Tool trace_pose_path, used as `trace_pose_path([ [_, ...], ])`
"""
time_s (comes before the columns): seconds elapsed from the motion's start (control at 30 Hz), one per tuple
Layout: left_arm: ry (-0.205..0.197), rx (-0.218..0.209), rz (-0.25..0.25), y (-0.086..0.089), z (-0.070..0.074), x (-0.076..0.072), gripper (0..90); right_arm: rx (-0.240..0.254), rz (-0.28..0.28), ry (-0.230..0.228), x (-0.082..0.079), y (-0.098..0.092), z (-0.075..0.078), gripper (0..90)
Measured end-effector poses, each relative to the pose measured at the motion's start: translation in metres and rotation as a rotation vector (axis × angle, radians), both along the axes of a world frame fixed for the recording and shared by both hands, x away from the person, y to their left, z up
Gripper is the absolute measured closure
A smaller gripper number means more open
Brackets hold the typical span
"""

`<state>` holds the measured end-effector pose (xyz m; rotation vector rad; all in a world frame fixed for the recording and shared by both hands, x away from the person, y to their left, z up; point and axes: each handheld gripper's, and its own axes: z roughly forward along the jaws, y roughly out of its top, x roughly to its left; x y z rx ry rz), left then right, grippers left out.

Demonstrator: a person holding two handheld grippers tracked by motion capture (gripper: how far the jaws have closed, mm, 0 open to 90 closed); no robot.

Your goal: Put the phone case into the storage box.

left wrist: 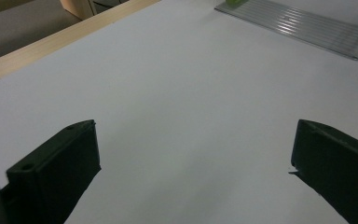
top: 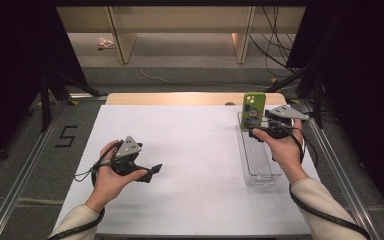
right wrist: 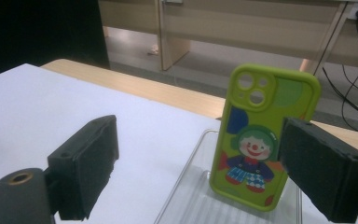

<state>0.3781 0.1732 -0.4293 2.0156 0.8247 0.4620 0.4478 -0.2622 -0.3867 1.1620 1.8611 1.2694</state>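
right gripper (top: 258, 131) is at the far end of the clear tray (top: 260, 172) on the right side of the white table (top: 190, 165), jaws spread wide and gripping nothing. green phone case (right wrist: 261, 135) with a clown print stands upright in the far end of that tray, camera cutouts at top. in the right gripper view the case sits beyond and between the two jaws, nearer the right one; no pad contact visible. left gripper (top: 152, 170) rests low over the bare table on the left, well apart from the tray, jaws released and nothing between them.
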Motion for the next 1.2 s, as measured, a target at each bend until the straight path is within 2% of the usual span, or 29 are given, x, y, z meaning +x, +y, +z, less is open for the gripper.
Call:
trace_pose_path([
  [0.5,0.002,-0.018,-0.003,0.0,0.0,0.0,0.7,-0.002,0.108,-0.005,-0.03,-0.007,-0.001,14.9],
  [0.63,0.002,-0.016,-0.003,0.0,0.0,0.0,0.7,0.0,0.119,-0.007,-0.038,-0.01,-0.002,14.9],
  [0.73,0.001,-0.017,-0.004,0.0,0.0,0.0,0.7,0.037,0.126,0.003,-0.044,-0.013,-0.002,14.8],
  [1.0,-0.003,-0.023,-0.003,0.001,0.002,0.0,0.7,0.038,0.175,-0.009,-0.058,-0.014,-0.002,14.8],
  [1.2,-0.002,-0.025,-0.005,0.001,0.002,0.0,0.7,0.039,0.192,-0.015,-0.066,-0.017,-0.005,14.8],
])
